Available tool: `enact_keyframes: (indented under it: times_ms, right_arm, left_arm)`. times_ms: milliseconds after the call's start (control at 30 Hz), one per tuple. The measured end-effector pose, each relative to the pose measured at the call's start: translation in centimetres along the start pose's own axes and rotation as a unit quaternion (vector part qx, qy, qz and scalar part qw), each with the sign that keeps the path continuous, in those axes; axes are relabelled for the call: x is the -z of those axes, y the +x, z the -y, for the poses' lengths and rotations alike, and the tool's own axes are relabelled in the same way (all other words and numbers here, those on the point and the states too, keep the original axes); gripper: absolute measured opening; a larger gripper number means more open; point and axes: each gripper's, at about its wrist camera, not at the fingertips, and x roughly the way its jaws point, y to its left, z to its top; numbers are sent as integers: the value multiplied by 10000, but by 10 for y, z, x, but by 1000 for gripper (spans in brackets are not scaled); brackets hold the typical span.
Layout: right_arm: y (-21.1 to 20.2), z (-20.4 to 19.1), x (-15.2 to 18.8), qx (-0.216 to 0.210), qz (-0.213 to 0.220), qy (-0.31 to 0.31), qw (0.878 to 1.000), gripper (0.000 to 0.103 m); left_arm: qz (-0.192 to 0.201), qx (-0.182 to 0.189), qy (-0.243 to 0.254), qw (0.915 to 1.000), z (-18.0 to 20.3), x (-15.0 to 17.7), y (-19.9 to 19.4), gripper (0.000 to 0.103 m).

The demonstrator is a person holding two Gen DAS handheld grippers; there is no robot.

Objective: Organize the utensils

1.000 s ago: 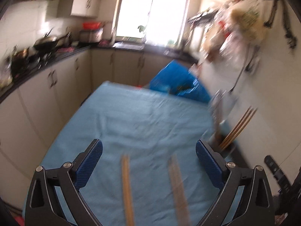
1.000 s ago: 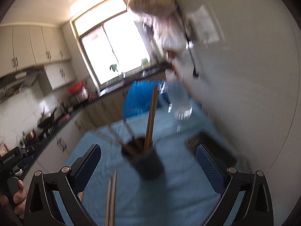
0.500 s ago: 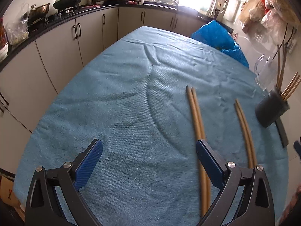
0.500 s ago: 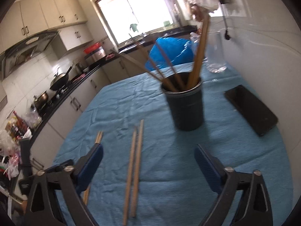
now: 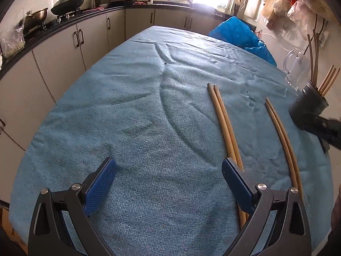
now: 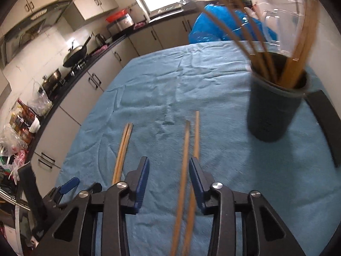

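Two pairs of wooden chopsticks lie on the blue cloth (image 5: 127, 128). My left gripper (image 5: 168, 168) hangs open just above the cloth; the left pair (image 5: 226, 123) runs under its right finger (image 5: 234, 179), and nothing is between the jaws. The right pair (image 5: 281, 134) lies nearer the dark holder (image 5: 309, 108), which stands upright with several chopsticks in it. In the right wrist view my right gripper (image 6: 168, 166) is low over the right pair (image 6: 185, 160). Its jaws are closing with those sticks between them, and a gap shows beside the left pad. The left pair (image 6: 123, 149) lies further left, the holder (image 6: 275, 106) at right.
A clear glass mug (image 5: 298, 70) stands behind the holder, with a blue plastic bag (image 5: 240, 34) beyond it. A flat black slab (image 6: 326, 123) lies right of the holder near the wall. Kitchen cabinets (image 5: 64, 49) run along the table's left side.
My left gripper has come down close to the cloth. My right gripper has swung away from the holder, dropped over the right pair of chopsticks, and its jaws have narrowed around them.
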Motion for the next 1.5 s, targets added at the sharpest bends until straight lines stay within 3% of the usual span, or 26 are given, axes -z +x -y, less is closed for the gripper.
enact_keyframes:
  times_ms: [400, 867, 967, 1133, 1200, 1267, 1333, 1400, 1500]
  right_arm:
    - [66, -6, -40, 526, -601, -267, 9964, 20]
    - [81, 2, -37, 856, -746, -458, 9925, 19]
    - [80, -12, -27, 1045, -729, -843, 9883, 9]
    - [63, -18, -4, 462, -659, -674, 9945, 8]
    - [50, -20, 4, 154, -468, -530, 9974, 8]
    - [34, -20, 11, 29, -288, -456, 9985, 8]
    - [22, -21, 14, -86, -152, -415, 9990, 8]
    - [9, -20, 17, -120, -2, -415, 9991, 8]
    - [-3, -16, 18, -184, 137, -371, 9990, 8]
  left_arm:
    - [95, 204, -172, 9996, -6, -1, -2, 99]
    - [73, 147, -162, 9997, -3, -3, 2, 99]
    - [61, 130, -150, 9998, -1, -3, 2, 99]
    - [-60, 97, -105, 9999, 0, -6, 4, 99]
    - [-116, 170, -50, 9998, 1, -12, 4, 92]
    - [-262, 200, -1, 9995, 4, -21, 7, 64]
    - [-473, 443, -74, 9979, 5, -34, 12, 51]
    - [-728, 765, -210, 9942, 6, -50, 23, 51]
    - [-877, 949, -307, 9911, 10, -69, 34, 40]
